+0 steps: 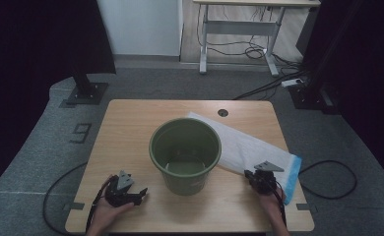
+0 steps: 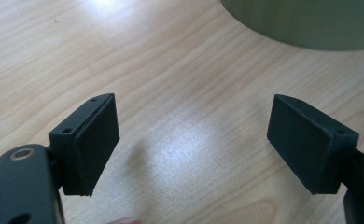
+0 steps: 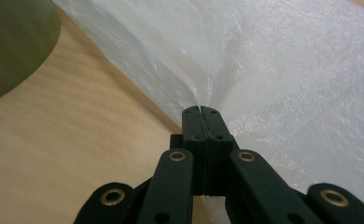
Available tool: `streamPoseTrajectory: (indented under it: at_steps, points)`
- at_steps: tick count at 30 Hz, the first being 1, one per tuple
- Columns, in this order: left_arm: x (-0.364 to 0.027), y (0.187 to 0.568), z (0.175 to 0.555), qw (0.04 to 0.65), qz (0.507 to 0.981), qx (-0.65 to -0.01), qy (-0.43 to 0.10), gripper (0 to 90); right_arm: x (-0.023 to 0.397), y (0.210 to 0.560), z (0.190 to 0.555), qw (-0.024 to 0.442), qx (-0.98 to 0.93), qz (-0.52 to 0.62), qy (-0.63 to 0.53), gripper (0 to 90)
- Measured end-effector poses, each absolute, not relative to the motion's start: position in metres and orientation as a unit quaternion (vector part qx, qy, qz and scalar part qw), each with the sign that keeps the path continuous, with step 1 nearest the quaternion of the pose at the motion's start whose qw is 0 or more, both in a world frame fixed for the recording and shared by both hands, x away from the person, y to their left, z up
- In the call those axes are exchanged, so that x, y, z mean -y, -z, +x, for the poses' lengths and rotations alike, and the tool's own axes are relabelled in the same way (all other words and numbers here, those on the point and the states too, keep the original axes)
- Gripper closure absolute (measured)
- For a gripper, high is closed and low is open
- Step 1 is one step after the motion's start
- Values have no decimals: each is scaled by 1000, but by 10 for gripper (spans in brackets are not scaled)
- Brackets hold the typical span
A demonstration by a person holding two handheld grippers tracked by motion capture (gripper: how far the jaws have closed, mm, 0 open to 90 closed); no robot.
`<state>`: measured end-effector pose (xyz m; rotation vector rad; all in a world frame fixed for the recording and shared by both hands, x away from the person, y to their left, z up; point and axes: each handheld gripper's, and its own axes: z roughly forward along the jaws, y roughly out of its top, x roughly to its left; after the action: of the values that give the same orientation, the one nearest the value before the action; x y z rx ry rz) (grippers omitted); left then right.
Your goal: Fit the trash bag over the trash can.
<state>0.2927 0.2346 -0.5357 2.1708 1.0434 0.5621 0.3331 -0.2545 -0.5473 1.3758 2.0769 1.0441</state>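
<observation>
The right gripper (image 3: 202,109) is seen pinched tight on the near edge of the thin white translucent plastic bag with a blue end (image 1: 259,147), which is spread flat on the light wooden table (image 1: 131,128) to the right of the round dark-green plastic bucket (image 1: 185,155), partly behind it. The film is puckered into folds where it is clamped. The left gripper (image 2: 194,140) is held low over bare tabletop just left of the bucket, its jaws wide apart with nothing between them.

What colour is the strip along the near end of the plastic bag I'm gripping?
Light blue, on the white translucent plastic bag; the high view shows it best, beside the right gripper.
</observation>
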Motion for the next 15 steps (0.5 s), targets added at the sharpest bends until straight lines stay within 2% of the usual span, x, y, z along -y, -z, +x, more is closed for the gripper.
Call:
streamPoseTrajectory:
  at_steps: [3,7,13,15]
  points:
    - [-235,532,295,334,827,-396,-219,171,271,544,311,220,-744,503,-381,887]
    - [-237,532,299,339,823,-398,-221,175,281,542,300,221,-741,505,-383,886]
    - [-240,531,300,337,818,-405,-231,175,270,543,300,219,-754,495,-372,884]
    - [-242,530,298,340,816,-406,-233,175,265,545,300,217,-757,494,-368,854]
